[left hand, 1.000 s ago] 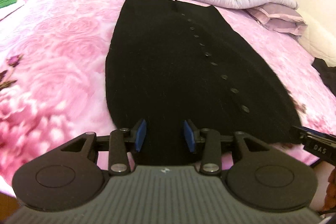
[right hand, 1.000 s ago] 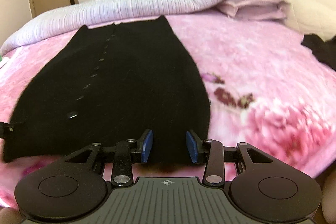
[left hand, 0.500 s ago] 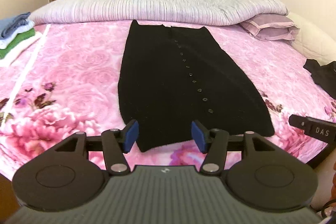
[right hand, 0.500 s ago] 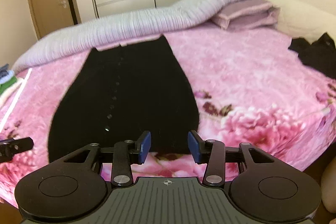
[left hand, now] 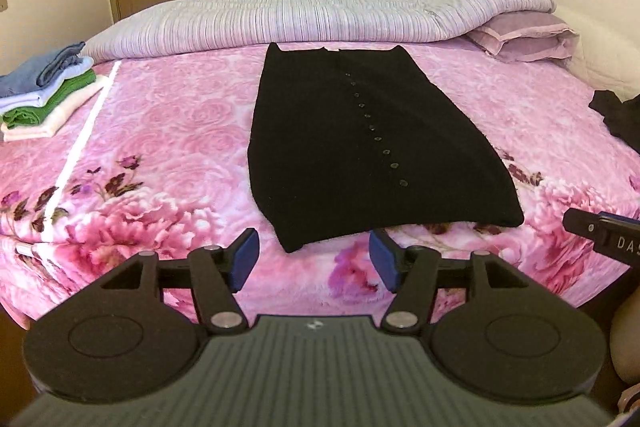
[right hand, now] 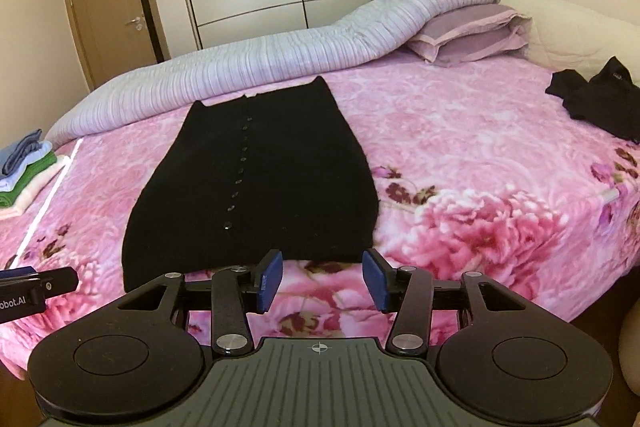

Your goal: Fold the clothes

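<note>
While the left wrist view looks down the bed (left hand: 168,131), the black garment (left hand: 360,147) lies flat on the pink floral blanket with its row of buttons (left hand: 372,127) running away toward the striped duvet (left hand: 280,23). The left gripper (left hand: 313,257) hangs just short of the near hem, its jaws spread wide and holding nothing. A stack of folded clothes (left hand: 44,91) sits well apart at the left, and another dark garment (left hand: 616,115) lies at the right edge. The near left corner juts closer than the rest of the hem, so a bite taken here may catch only that tip and drag the cloth askew.

From the right wrist view, the same black garment (right hand: 260,179) spreads ahead, its near hem just beyond the right gripper (right hand: 322,281), whose jaws also stand wide apart and empty. The purple pillow (right hand: 472,31) lies far off by the headboard. Since the two grippers are level with different parts of an uneven hem, lifting together could give a crooked fold. The plush blanket is a second risk: a low pinch might gather its pile along with the hem, or take only one layer of the fabric.
</note>
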`<state>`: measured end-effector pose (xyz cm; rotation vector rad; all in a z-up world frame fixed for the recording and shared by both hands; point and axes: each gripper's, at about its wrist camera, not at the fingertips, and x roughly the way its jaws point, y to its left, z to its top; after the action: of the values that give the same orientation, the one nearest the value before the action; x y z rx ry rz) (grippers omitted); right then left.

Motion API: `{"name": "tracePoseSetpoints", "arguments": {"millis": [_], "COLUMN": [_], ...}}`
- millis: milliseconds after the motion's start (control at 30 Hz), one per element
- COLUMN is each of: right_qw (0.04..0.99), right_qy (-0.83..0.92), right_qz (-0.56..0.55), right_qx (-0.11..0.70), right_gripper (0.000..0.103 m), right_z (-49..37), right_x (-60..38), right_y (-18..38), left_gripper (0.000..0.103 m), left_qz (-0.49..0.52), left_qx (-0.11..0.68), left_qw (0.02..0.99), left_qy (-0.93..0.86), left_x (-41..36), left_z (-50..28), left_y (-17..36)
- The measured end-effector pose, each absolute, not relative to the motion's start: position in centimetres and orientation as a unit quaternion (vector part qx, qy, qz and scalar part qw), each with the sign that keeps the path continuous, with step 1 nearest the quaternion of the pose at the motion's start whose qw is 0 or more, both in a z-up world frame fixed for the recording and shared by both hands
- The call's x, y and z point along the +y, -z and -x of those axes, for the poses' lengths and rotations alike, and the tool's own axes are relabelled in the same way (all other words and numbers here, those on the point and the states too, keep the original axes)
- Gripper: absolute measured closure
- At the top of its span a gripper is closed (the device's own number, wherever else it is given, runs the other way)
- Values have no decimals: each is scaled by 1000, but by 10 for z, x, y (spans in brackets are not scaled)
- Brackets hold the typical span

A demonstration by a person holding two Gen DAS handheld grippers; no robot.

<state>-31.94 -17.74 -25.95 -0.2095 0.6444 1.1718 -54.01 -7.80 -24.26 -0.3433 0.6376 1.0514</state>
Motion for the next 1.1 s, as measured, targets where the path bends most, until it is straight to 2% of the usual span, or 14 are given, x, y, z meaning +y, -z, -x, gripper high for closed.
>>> {"name": "tracePoseSetpoints", "arguments": {"millis": [1100], "right_qw": [769], "right_qy": [-537], "right_qz": [170], "right_qx": [304], "right_gripper": [48], "right_z": [316], "right_x": [-120], "right_y": [288], "left_gripper": [42], "left_qz": [201], "left_qx": [328], "left_qw": [776], "left_qy": [-500], "left_x": [-27], "left_z": [539], "left_y": [289]}}
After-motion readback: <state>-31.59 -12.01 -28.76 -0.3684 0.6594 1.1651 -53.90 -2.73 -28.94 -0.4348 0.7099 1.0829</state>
